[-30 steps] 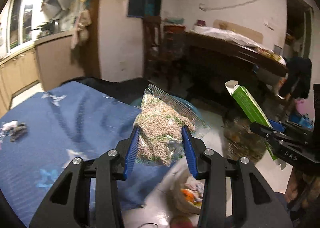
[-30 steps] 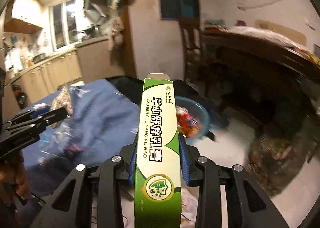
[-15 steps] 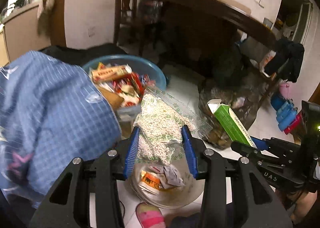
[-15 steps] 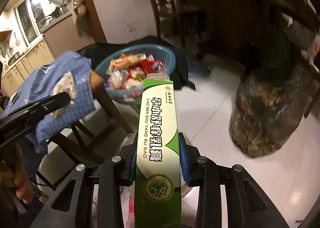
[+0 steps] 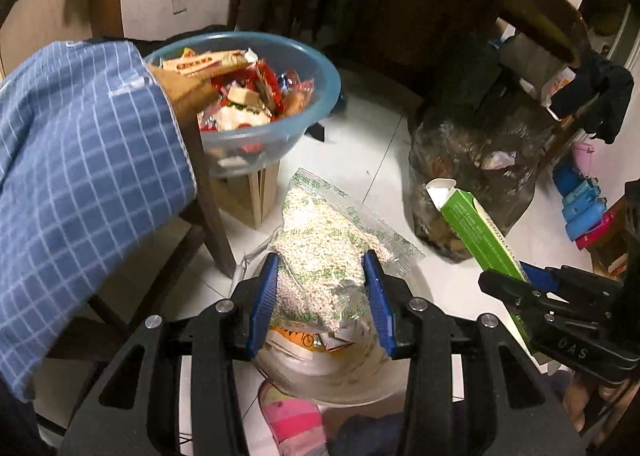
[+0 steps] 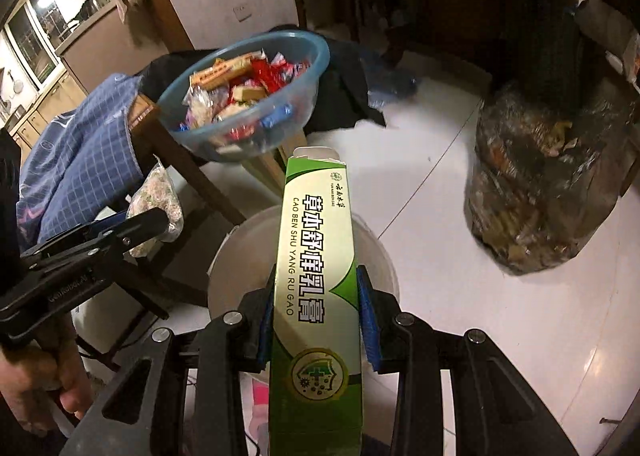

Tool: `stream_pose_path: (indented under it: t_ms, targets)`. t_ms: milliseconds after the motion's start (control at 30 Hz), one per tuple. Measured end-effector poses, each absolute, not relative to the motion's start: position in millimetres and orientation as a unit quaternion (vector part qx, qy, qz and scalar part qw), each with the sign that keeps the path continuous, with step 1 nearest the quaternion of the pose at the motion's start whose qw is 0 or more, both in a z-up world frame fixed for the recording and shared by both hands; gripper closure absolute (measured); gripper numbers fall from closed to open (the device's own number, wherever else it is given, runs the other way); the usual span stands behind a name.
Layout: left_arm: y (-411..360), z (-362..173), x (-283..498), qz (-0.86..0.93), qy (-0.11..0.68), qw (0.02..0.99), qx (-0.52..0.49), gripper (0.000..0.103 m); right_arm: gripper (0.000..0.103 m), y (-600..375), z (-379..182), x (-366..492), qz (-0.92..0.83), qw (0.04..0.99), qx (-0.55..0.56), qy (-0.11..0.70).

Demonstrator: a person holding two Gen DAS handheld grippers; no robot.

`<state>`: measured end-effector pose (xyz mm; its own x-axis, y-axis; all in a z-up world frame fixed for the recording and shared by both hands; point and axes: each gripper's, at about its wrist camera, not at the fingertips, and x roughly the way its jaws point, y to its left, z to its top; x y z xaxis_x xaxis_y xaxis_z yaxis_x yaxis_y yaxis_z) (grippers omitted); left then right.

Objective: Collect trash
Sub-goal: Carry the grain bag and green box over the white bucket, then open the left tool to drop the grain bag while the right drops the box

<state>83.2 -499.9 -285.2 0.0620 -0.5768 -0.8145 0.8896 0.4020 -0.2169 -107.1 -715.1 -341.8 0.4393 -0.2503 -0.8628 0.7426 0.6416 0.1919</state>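
My left gripper [image 5: 320, 280] is shut on a clear bag of pale pellets [image 5: 320, 252], which hangs over a white bin [image 5: 340, 380] on the floor holding wrappers. In the right wrist view that bag [image 6: 158, 196] shows at the left in the left gripper [image 6: 132, 228]. My right gripper [image 6: 318, 304] is shut on a long green and white carton [image 6: 316, 256], its open end pointing away, above the white bin [image 6: 240, 256]. The left wrist view catches the carton [image 5: 476, 228] at the right, clamped in the right gripper [image 5: 520, 280].
A blue bowl [image 5: 320, 96] full of snack packets sits on a wooden stool [image 5: 256, 192] beyond the bin. The table with a blue checked cloth [image 5: 80, 176] is at the left. A full dark trash bag [image 5: 472, 160] stands on the white tile floor. A pink slipper [image 5: 292, 416] lies near.
Both grippers have dropped and tipped downward, from table height with the room in view to just above the white bin on the floor. Each still grips its item.
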Motion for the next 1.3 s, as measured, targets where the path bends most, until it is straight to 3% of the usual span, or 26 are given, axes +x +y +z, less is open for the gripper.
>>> stream_pose_path:
  t_ms: [433, 1000, 1133, 1300]
  targets:
    - [-512, -318, 76, -0.514, 0.48, 0.682, 0.2, 0.062, 0.067, -722, -376, -99, -0.294, 0.78, 0.314, 0.455]
    - [-514, -326, 77, -0.511, 0.478, 0.682, 0.213, 0.059, 0.065, -726, -376, -98, -0.294, 0.784, 0.315, 0.446]
    - [-515, -324, 78, -0.513, 0.471, 0.685, 0.215, 0.04, 0.061, -727, -374, -99, -0.293, 0.786, 0.316, 0.444]
    - [-513, -325, 81, -0.507, 0.472, 0.688, 0.217, 0.036, 0.058, -730, -370, -101, -0.299, 0.788, 0.318, 0.435]
